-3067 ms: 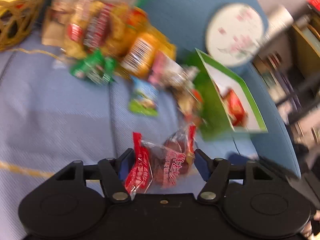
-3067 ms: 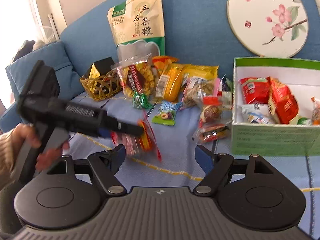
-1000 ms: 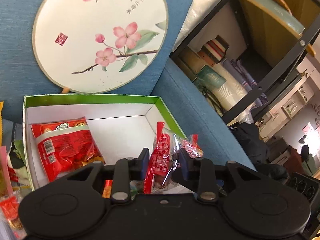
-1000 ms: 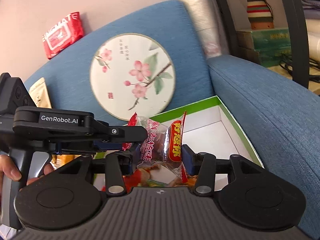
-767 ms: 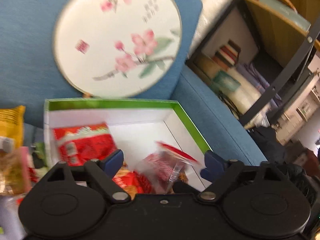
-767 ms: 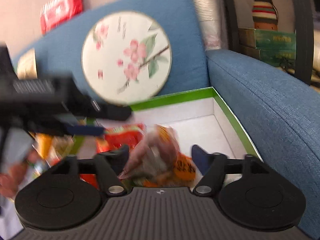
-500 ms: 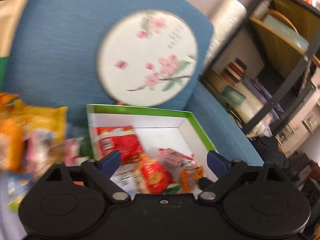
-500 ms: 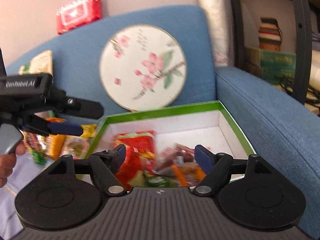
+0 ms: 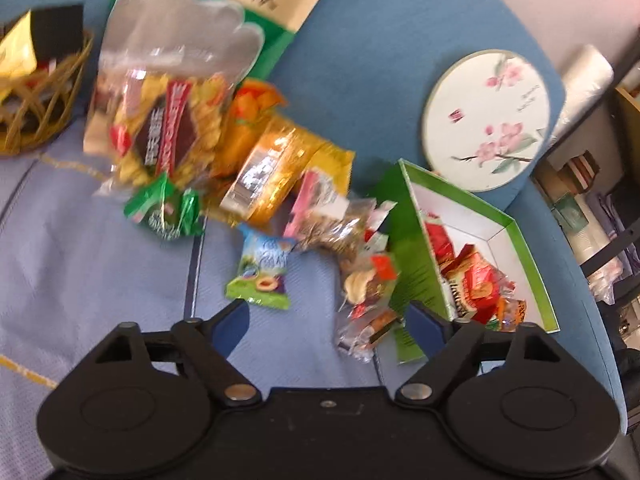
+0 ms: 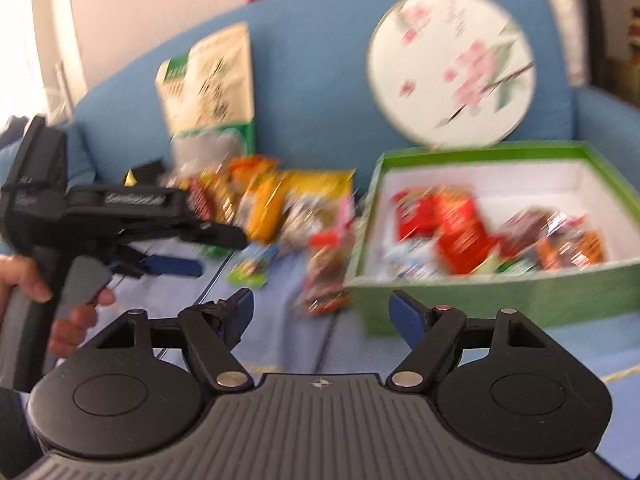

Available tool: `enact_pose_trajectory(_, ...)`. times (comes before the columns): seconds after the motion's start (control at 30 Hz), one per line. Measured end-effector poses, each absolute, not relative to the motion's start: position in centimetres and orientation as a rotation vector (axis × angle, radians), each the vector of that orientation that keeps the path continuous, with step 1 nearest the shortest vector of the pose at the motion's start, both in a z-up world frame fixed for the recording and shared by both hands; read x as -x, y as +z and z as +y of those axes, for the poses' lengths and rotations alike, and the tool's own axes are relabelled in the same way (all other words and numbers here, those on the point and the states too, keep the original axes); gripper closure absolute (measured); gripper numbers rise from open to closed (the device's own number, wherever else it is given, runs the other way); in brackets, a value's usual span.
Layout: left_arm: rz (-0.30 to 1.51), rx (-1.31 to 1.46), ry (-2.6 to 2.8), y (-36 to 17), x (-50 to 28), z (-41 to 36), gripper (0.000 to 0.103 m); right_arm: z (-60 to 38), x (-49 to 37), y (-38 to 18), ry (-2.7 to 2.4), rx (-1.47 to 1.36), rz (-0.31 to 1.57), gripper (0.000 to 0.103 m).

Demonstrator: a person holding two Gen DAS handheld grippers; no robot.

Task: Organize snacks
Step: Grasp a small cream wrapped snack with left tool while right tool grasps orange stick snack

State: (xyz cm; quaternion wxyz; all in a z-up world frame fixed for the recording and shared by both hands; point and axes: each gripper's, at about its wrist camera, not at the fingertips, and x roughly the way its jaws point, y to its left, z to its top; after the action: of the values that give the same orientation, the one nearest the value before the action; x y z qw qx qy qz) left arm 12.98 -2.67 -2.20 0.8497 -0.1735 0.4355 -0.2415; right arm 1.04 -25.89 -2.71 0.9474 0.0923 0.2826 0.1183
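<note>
Both snack packets now in green box, each gripper emptied.

print on snack packs too blurred to read.

Your left tongs and right tongs both have just been opening and stand wide with nothing between; your hand grips the left handle.

A blue sofa stands against a pale wall, with what seems dark shelving beside it.
</note>
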Motion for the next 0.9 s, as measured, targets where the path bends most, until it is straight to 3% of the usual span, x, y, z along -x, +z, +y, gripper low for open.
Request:
enact_pose_trajectory(0.17,0.900,0.346,-0.579,-2.5,-14.0,-5.0,0.013,-23.7,-1.9,-3.7,0.212,-0.176,0.632,0.000)
enact_pose_trajectory(0.23,0.901,0.338,-0.605,-2.8,-14.6,-6.4,0.021,-23.4,-2.0,-3.9,0.182,-0.192,0.650,0.006)
enact_pose_trajectory(0.37,0.913,0.315,-0.588,-4.2,-16.7,-9.4,0.027,-23.8,-2.1,-4.3,0.146,-0.216,0.676,0.009)
enact_pose_trajectory(0.43,0.921,0.294,-0.570,-5.0,-17.6,-10.3,0.048,-23.9,-2.2,-4.4,0.142,-0.224,0.684,0.011)
enact_pose_trajectory(0.47,0.934,0.277,-0.568,-5.5,-17.9,-10.6,0.081,-23.9,-2.3,-4.5,0.136,-0.225,0.687,0.011)
enact_pose_trajectory(0.53,0.947,0.302,-0.590,-6.0,-18.1,-10.2,0.080,-23.7,-2.6,-4.7,0.117,-0.234,0.697,0.011)
enact_pose_trajectory(0.6,0.953,0.310,-0.589,-5.8,-17.7,-9.3,0.089,-23.7,-3.1,-4.9,0.099,-0.272,0.703,0.012)
enact_pose_trajectory(0.9,0.916,0.350,-0.529,-4.5,-14.4,-2.2,0.091,-20.4,-7.0,-6.2,-0.030,-0.380,0.706,0.014)
